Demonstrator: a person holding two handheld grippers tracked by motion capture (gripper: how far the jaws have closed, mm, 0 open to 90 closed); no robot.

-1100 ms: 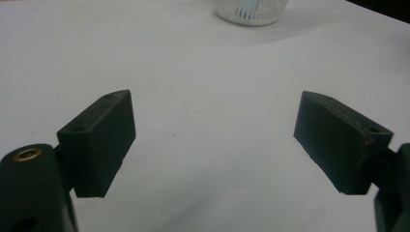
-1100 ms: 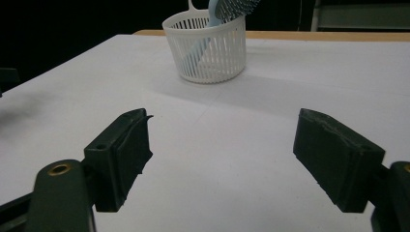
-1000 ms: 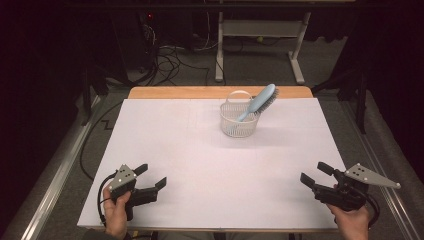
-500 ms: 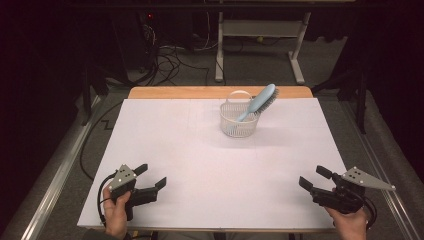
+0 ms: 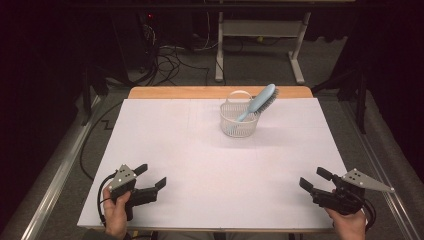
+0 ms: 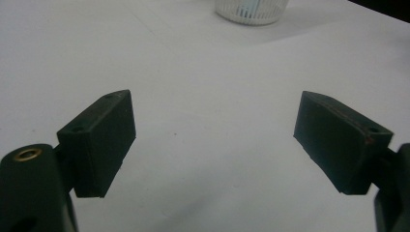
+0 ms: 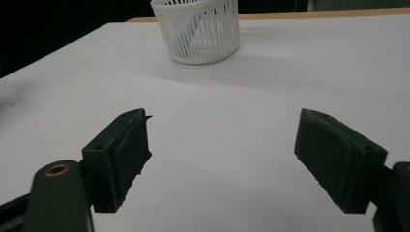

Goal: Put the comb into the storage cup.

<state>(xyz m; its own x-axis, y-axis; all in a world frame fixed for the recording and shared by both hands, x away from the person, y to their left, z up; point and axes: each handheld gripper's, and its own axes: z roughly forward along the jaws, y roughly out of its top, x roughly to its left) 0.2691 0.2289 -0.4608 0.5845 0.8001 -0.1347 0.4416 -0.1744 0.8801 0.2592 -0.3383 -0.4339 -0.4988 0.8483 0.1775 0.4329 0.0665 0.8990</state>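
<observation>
White sheet covered the table, dark room and cables behind; a white slotted basket stood at the far middle, well apart from both grippers, with a blue hairbrush leaning in it, head up and out over the rim. Left gripper and right gripper rested at the near corners, jaws spread wide, nothing held. Judged: brush light, rigid plastic, somewhat slick; best gripped across the exposed head or neck, while the thin basket would likely tip or slide.

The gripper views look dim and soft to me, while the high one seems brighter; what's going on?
High view: the white table is evenly lit, surroundings dark. Left gripper view: murky, near pads soft, basket cropped. Right gripper view: basket fairly sharp, casting a faint shadow.
</observation>
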